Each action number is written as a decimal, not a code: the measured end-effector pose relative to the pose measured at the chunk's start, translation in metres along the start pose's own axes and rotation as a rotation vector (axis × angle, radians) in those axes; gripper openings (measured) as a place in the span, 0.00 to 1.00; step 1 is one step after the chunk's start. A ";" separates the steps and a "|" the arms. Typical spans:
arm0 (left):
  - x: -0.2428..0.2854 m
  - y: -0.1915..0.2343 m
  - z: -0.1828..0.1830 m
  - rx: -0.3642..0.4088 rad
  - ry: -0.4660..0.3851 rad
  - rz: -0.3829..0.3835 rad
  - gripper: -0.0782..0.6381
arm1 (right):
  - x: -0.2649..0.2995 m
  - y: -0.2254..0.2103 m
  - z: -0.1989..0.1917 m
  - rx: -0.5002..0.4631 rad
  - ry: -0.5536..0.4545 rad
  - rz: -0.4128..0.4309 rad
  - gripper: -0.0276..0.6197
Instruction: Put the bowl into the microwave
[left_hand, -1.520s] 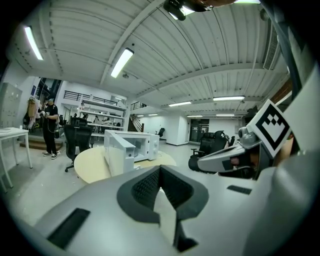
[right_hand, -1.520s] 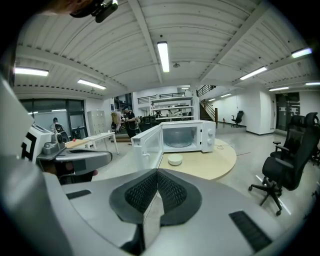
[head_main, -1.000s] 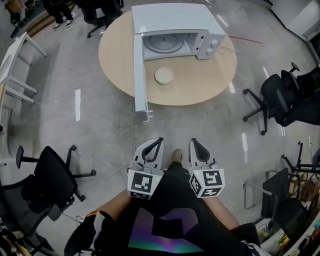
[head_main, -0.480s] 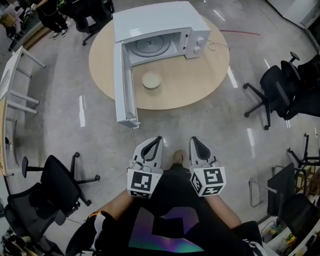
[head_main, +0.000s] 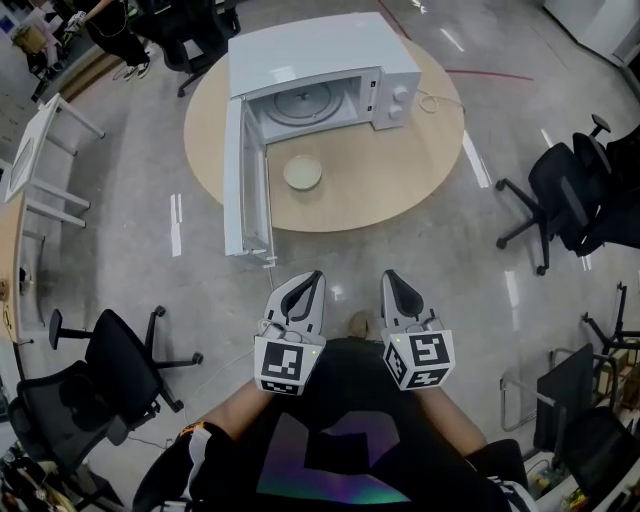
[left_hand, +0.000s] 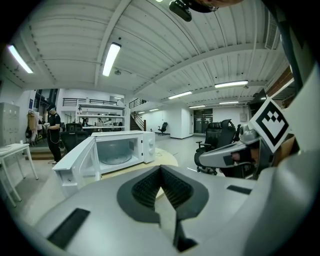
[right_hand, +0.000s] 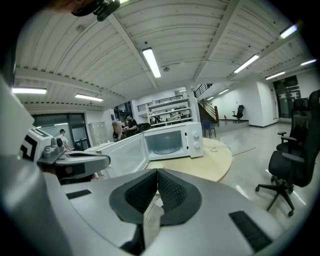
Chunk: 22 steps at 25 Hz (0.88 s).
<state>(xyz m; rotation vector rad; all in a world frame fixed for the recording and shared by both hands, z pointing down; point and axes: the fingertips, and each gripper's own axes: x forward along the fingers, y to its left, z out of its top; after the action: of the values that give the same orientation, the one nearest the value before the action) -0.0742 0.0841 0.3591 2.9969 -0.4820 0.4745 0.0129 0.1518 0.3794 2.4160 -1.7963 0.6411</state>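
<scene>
At the 12 o'clock end of the head view, a round wooden table (head_main: 400, 180) stands on the grey floor. Black office chairs sit at 3 o'clock (head_main: 565, 190) and 8 o'clock (head_main: 105, 365) – both well apart from it. A white microwave (head_main: 320, 55) rests on the table's far side, its door (head_main: 235, 185) swung wide open toward 6 o'clock and reaching past the table edge. Low at 6 o'clock, near the person's body, the left gripper (head_main: 314, 276) and right gripper (head_main: 390, 277) point forward side by side – each with its jaws pressed together and nothing between them. The bowl (head_main: 302, 172) sits on the table just at the open cavity's 6 o'clock, beside the door.
</scene>
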 end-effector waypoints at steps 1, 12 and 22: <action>0.002 0.000 0.000 -0.003 -0.003 0.006 0.17 | 0.001 -0.002 0.001 -0.005 -0.001 0.005 0.07; 0.026 -0.012 0.008 -0.032 -0.022 0.053 0.17 | 0.002 -0.036 0.012 -0.032 -0.018 0.026 0.07; 0.036 -0.024 0.009 -0.058 -0.004 0.092 0.17 | -0.003 -0.055 0.013 -0.012 -0.021 0.054 0.07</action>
<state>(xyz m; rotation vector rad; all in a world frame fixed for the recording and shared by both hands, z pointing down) -0.0313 0.0951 0.3618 2.9310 -0.6245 0.4534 0.0675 0.1678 0.3771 2.3826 -1.8739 0.6099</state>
